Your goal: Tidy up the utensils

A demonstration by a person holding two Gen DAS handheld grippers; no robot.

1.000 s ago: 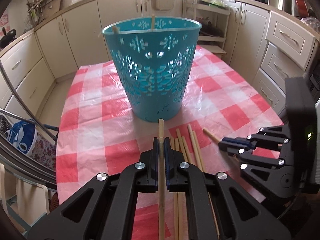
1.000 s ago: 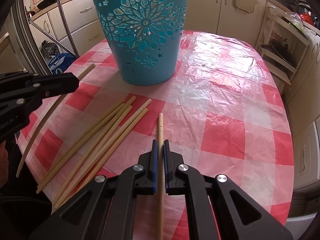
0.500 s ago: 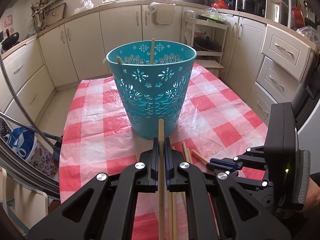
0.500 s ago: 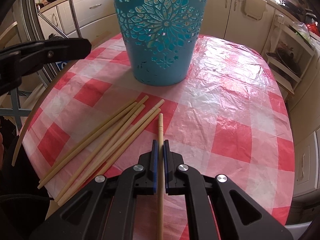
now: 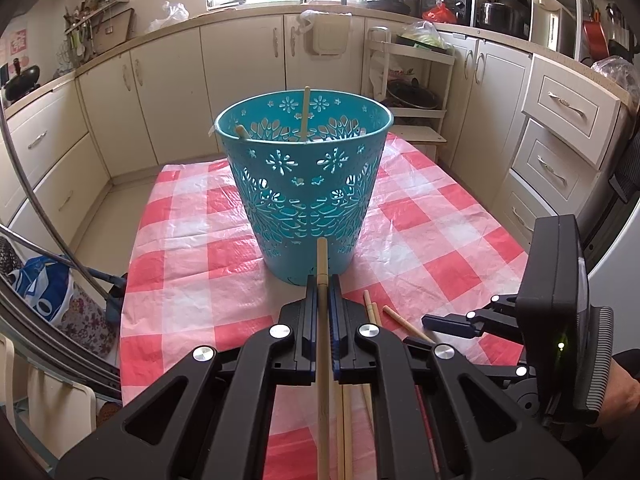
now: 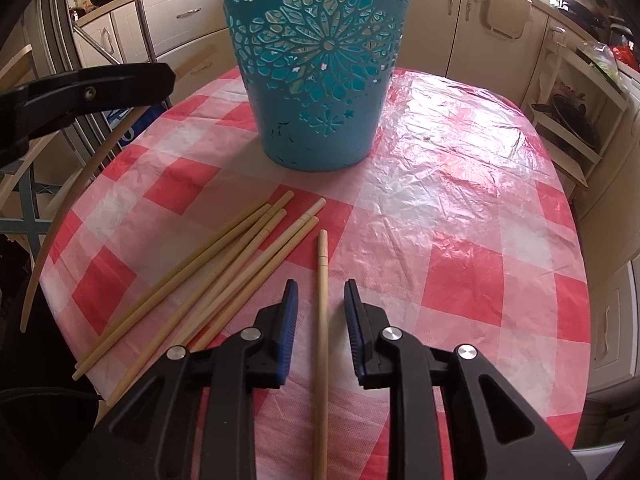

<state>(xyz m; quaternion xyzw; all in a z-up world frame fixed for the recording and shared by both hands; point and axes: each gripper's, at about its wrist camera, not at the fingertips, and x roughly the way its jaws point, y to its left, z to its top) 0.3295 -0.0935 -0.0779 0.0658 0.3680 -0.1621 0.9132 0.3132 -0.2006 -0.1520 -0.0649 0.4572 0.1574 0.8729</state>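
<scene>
Item: my left gripper [image 5: 322, 292] clamped on one chopstick [image 5: 322, 264], short of the teal basket [image 5: 304, 184]; my right gripper [image 6: 321, 308] opening around another chopstick [image 6: 322, 280] lying on the tablecloth [image 6: 460, 216]. Next, I judge: lift left stick over rim

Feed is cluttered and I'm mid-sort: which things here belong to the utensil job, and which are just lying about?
Job:
- teal basket, chopsticks already inside
- chopstick in the shut left tongs
- chopstick between the opening right tongs, untouched
- loose chopsticks

Lying about:
- checked tablecloth
- blue bag
- cabinets
</scene>
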